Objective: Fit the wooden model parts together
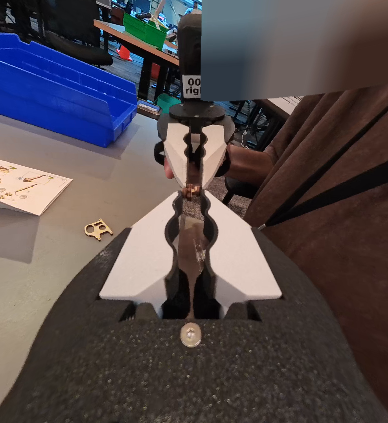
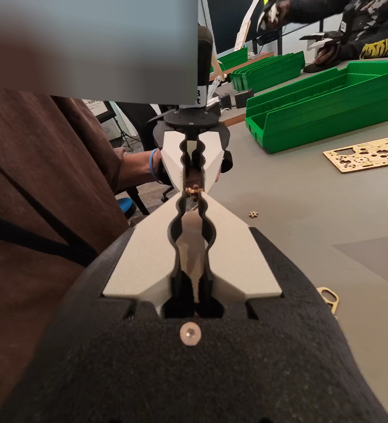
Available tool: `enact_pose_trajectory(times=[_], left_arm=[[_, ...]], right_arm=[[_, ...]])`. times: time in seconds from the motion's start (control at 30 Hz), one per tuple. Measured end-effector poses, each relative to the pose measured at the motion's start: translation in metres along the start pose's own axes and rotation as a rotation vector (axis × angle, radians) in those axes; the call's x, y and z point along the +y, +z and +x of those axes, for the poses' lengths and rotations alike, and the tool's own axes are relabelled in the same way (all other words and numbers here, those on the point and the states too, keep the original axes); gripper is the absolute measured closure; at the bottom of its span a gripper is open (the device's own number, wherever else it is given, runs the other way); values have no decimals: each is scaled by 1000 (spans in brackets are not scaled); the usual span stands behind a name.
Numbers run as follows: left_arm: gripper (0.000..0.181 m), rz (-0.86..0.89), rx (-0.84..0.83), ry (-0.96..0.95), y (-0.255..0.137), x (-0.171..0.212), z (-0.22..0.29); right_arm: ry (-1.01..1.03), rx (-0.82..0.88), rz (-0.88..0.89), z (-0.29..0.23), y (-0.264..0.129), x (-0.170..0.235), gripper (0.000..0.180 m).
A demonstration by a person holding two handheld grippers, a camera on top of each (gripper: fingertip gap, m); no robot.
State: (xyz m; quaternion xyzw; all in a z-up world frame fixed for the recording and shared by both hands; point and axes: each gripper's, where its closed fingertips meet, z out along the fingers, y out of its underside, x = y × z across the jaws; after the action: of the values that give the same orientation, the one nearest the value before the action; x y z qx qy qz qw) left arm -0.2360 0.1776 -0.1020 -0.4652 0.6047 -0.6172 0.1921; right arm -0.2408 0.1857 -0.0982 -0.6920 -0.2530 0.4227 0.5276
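Note:
My two grippers face each other tip to tip above the grey table's near edge. Between the tips sits a small wooden assembly point(image 1: 190, 191) of little gear-like pieces on a short pin. It also shows in the right wrist view point(image 2: 194, 191). My left gripper point(image 1: 190, 197) is shut on one end of it, and my right gripper point(image 2: 192, 196) is shut on the other end. Each gripper shows in the other's view: the right gripper point(image 1: 193, 183) and the left gripper point(image 2: 193, 185). The joint between the pieces is partly hidden by the fingertips.
A flat wooden cut-out piece point(image 1: 98, 229) and an instruction booklet point(image 1: 21, 185) lie on the table, with a blue bin point(image 1: 51, 91) behind. A green bin point(image 2: 325, 109), a punched wooden sheet point(image 2: 366, 155), a small loose gear point(image 2: 253, 214) and another wooden piece point(image 2: 330, 299) lie to the right. The person's brown garment point(image 2: 39, 183) is close by. Left and right tips are no more than a few centimetres apart.

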Motion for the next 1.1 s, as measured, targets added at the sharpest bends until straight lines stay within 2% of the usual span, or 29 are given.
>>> enact_pose_trajectory(times=[0.17,0.63,0.97,1.03,1.1], left_arm=[[168,37,33,3,-1,-6,5],[168,37,-23,106,-2,-9,6],[168,84,1,95,0,-15,11],[168,95,-8,111,0,-17,12],[168,98,-13,141,0,-19,14]], right_arm=[[31,-37,37,-6,-1,-6,171],[71,-52,66,-6,-1,-9,170],[59,-82,90,-12,-5,-14,170],[51,-60,71,-9,-3,-11,161],[34,-67,69,-13,-2,-11,164]])
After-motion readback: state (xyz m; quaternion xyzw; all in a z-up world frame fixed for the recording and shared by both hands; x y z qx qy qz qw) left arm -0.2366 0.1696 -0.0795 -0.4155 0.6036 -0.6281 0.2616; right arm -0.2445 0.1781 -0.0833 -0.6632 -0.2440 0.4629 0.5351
